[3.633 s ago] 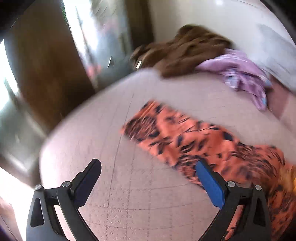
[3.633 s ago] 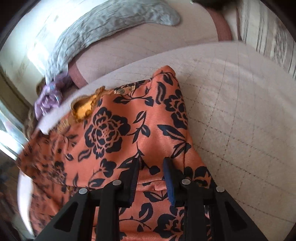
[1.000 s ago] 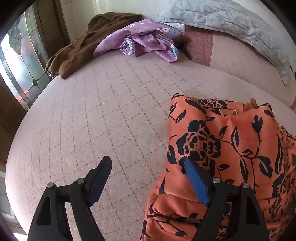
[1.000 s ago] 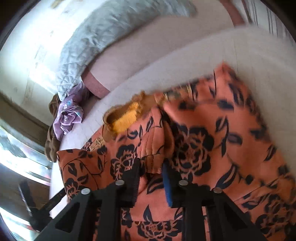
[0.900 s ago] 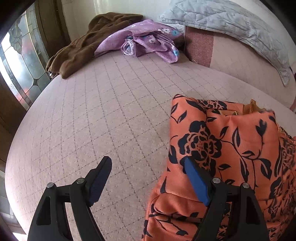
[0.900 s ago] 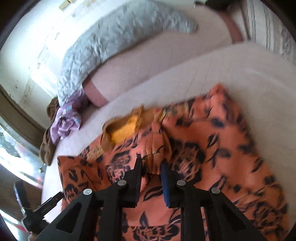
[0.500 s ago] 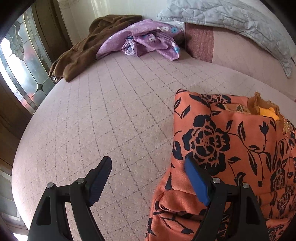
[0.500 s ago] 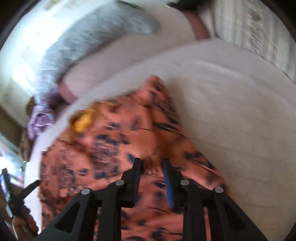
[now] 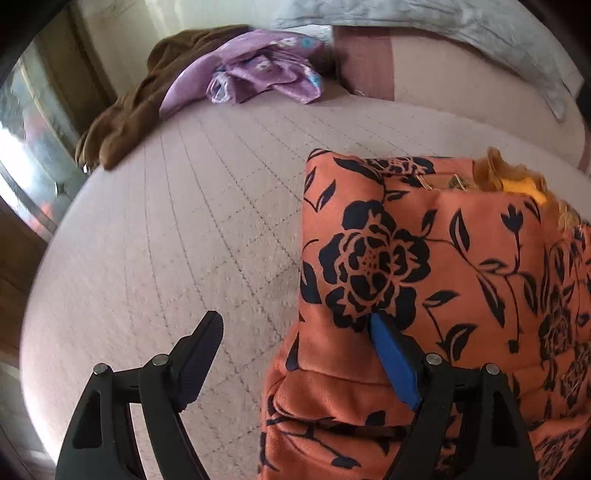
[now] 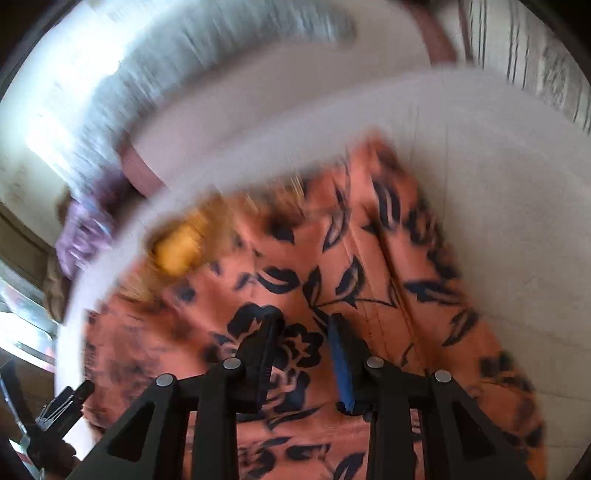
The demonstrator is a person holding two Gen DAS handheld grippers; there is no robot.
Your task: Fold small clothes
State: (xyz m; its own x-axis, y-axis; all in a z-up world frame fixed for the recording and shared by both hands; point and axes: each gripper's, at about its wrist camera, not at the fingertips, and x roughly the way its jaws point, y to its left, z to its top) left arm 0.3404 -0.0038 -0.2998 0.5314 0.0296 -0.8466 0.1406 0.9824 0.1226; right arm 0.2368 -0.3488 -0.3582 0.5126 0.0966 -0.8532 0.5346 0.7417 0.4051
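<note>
Fabric fills the lower right of the left wrist view: the orange garment (image 9: 443,280) with black flowers lies folded on the pink quilted bed (image 9: 177,229), a yellow lining patch (image 9: 524,184) peeking out at its far edge. The left gripper (image 9: 295,343) hangs with its fingers wide apart, the blue finger (image 9: 393,362) resting on the cloth's near fold, the black one over bare bedspread, nothing clamped. Over in the blurred right wrist view, the right gripper (image 10: 301,332) sits low over the same garment (image 10: 369,266); its fingers have just been opening and now stand slightly apart, the cloth lying under them, not pinched. At the upper left, a purple garment (image 9: 258,70) and a brown one (image 9: 129,107) lie heaped near a grey quilt (image 9: 461,26). No readable writing or labels anywhere.
</note>
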